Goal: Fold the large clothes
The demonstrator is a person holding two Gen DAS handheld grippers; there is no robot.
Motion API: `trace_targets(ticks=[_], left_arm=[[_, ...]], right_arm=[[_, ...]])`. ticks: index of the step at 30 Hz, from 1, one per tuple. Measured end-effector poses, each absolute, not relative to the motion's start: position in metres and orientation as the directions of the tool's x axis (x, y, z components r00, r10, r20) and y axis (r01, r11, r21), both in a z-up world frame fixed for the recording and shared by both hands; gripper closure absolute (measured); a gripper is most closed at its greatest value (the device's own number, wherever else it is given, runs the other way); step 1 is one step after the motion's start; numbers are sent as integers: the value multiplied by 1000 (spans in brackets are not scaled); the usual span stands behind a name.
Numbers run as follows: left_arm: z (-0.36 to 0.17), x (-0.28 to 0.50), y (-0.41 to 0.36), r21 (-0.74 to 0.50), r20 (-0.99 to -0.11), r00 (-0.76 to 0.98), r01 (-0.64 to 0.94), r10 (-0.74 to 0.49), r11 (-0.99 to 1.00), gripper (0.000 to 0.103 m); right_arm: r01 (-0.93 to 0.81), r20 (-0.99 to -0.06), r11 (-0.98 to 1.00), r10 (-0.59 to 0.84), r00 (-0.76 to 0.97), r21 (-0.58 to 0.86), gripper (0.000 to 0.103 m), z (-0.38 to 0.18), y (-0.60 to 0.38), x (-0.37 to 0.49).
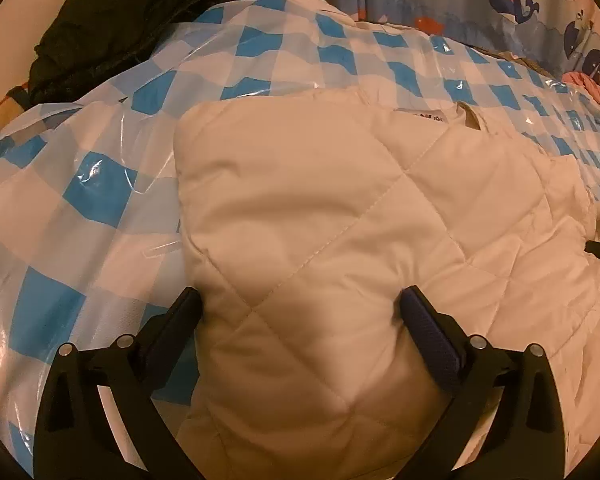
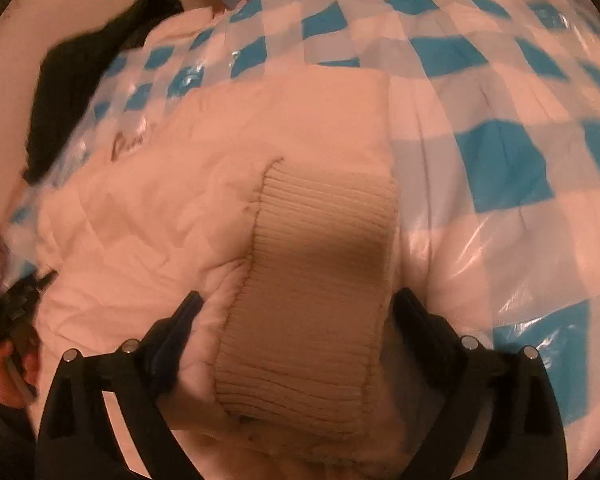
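Over checkered plastic sheeting (image 1: 80, 216), I see quilted jacket (image 1: 320, 220) bulging between my left gripper (image 1: 300, 304) jaws and its ribbed cuff (image 2: 320, 280) between my right gripper (image 2: 296, 304) jaws, both spread wide.

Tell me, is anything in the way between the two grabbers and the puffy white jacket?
No, nothing visible is. The white quilted jacket already sits between the left gripper's spread fingers, and its ribbed cuff sits between the right gripper's. It lies on a blue checkered plastic sheet.

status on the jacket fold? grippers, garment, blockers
Left gripper and right gripper both open, straddling cream quilted jacket. Ribbed cuff between right's fingers. Black garment lies apart, no blocker.
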State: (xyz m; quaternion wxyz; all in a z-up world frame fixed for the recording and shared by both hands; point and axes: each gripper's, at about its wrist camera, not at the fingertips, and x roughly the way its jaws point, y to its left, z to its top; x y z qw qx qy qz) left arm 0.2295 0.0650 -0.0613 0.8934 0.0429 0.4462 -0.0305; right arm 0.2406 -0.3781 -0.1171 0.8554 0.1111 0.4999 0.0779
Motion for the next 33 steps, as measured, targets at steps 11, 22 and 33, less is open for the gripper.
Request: trace_targets(ticks=[11, 22, 33], left_arm=[[-21, 233, 74, 22, -711, 703, 23, -1, 999, 7], [-59, 259, 100, -148, -869, 482, -40, -111, 988, 7], [-9, 86, 188, -186, -851, 502, -9, -157, 982, 7]], right_arm=[[-125, -697, 979, 204, 687, 164, 13, -49, -351, 238], [-100, -829, 963, 266, 492, 250, 8, -80, -363, 266], [-27, -718, 799, 554, 422, 601, 7, -73, -462, 98]])
